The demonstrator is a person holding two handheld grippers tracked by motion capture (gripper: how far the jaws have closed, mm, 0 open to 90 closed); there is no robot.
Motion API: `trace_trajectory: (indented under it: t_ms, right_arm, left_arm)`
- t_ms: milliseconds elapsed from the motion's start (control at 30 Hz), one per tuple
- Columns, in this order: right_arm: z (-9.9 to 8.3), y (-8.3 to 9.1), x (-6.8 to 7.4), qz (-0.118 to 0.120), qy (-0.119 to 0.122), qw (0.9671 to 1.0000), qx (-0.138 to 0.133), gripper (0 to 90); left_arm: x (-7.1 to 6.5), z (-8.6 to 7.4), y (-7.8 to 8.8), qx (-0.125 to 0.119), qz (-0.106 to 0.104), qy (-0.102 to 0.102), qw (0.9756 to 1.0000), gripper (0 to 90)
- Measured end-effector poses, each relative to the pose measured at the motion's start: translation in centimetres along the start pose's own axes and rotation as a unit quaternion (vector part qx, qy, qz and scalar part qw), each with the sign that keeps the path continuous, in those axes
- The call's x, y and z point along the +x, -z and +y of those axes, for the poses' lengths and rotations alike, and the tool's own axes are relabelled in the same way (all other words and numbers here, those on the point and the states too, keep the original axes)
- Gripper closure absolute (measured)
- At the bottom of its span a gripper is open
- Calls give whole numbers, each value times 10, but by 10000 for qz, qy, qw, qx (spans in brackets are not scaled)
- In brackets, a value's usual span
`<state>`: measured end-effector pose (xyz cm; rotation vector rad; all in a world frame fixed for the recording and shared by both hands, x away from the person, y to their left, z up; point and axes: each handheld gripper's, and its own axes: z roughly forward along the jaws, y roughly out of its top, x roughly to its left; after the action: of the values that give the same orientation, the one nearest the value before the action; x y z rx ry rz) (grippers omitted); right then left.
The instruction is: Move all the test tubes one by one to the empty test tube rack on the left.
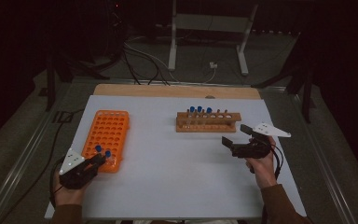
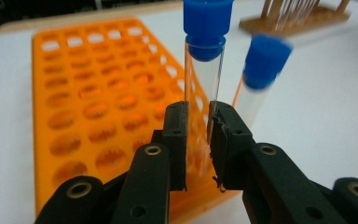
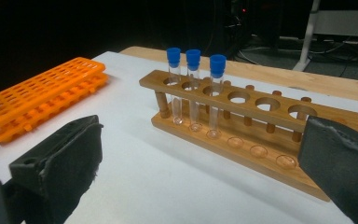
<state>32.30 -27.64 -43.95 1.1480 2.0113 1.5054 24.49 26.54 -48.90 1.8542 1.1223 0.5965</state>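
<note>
my left gripper (image 2: 198, 140) clamps the upright tube (image 2: 204, 70) | orange rack (image 2: 88, 107) directly beneath (second tube (image 2: 260, 77) just beside) | my right gripper (image 1: 237, 136) gapes, empty

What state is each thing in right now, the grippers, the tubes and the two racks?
Left gripper: shut on a blue-capped tube.
Held tube: upright, capped, over the orange rack's near corner.
Second tube: capped, tilted, standing in the orange rack beside the held one.
Orange rack: flat on the table, most holes empty.
Right gripper: open, holding nothing.
Wooden rack: three capped tubes upright at one end, three holes empty.
</note>
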Motion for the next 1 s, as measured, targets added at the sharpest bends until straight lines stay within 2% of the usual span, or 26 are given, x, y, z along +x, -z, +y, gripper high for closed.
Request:
trace_trajectory:
  t_ms: [100,300,533,633,733,1000]
  right_arm:
    - [0,0,0,6,-3,10000,6,0]
    - [-1,-1,1,15,4,10000,36,0]
    - [-3,-3,1,17,11,10000,71,0]
    - [-3,-3,1,21,12,10000,93,0]
    - [-3,-4,0,11,15,10000,87,0]
    - [-3,-4,0,-3,19,10000,81,0]
  left_arm:
    - [-1,0,-1,78,9,15,10000,781]
    - [-3,-1,-5,309,35,-88,9995,783]
    - [-3,-2,-4,314,40,-86,9995,781]
    - [-3,-3,-3,287,-26,57,9996,769]
    - [-3,-3,0,250,-101,161,9995,715]
    - [-3,-2,14,-131,-72,462,9988,580]
